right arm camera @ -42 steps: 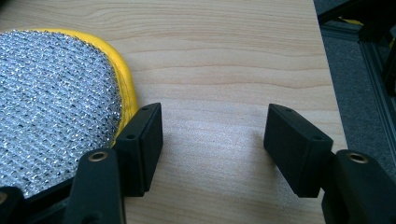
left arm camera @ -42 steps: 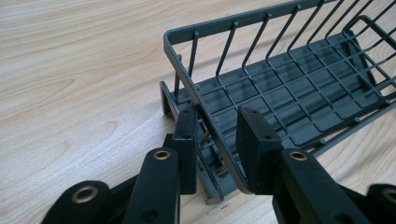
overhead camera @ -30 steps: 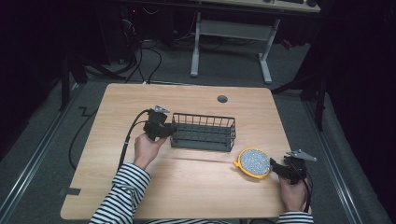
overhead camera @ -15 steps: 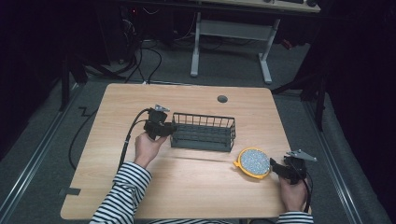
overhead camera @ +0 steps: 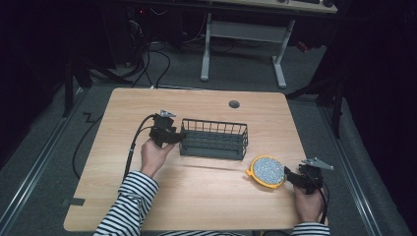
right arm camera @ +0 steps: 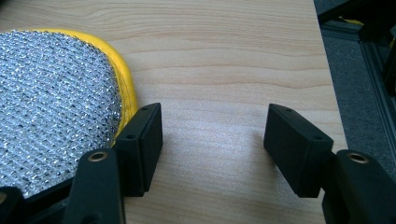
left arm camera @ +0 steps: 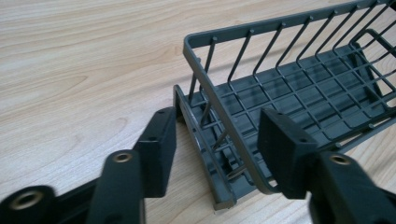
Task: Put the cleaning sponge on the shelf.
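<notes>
A dark grey wire basket stands in the middle of the wooden table. My left gripper sits at the basket's left end. In the left gripper view its jaws have just been opening and now straddle the end wall of the basket. One pad is outside and one inside, and neither of the left gripper's pads presses on the wall. A round yellow scourer with a silver mesh top lies at the front right. My right gripper stands open just right of it, with bare wood between its fingers and the scourer beside one jaw.
A grey cable grommet sits near the table's far edge. The left gripper's black cable trails off the table's left side. The table's right edge runs close to the right gripper. A desk frame stands on the floor beyond.
Neither hand has shifted, and the basket and scourer lie where they were.
</notes>
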The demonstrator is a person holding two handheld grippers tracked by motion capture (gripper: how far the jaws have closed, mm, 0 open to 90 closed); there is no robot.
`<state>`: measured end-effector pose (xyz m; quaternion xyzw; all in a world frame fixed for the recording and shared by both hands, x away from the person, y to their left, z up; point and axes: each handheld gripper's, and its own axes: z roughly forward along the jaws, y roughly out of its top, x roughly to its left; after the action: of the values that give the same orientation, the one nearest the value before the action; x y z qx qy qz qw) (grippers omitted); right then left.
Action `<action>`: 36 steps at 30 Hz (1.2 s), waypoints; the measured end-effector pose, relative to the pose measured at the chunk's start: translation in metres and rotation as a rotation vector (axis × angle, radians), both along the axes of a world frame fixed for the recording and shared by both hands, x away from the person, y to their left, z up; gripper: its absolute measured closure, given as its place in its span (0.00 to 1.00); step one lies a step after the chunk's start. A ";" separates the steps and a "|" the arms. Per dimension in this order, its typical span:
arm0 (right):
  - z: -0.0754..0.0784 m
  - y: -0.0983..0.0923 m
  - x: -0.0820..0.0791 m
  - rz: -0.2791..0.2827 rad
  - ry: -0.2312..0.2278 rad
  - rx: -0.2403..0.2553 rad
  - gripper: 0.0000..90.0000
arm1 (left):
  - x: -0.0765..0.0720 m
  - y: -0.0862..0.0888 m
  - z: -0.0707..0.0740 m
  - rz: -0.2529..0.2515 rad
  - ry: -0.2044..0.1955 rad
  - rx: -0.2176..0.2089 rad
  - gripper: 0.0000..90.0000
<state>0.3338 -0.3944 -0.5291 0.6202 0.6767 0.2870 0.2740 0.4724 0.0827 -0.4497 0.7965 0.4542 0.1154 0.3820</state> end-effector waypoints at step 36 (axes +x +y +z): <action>0.001 -0.001 0.000 0.025 0.003 0.000 0.47 | -0.095 0.103 -0.069 0.285 -0.066 0.036 0.37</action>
<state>0.3338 -0.3955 -0.5282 0.6121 0.6847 0.2897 0.2695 0.3779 0.1859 -0.5191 0.7265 0.5477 0.2029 0.3621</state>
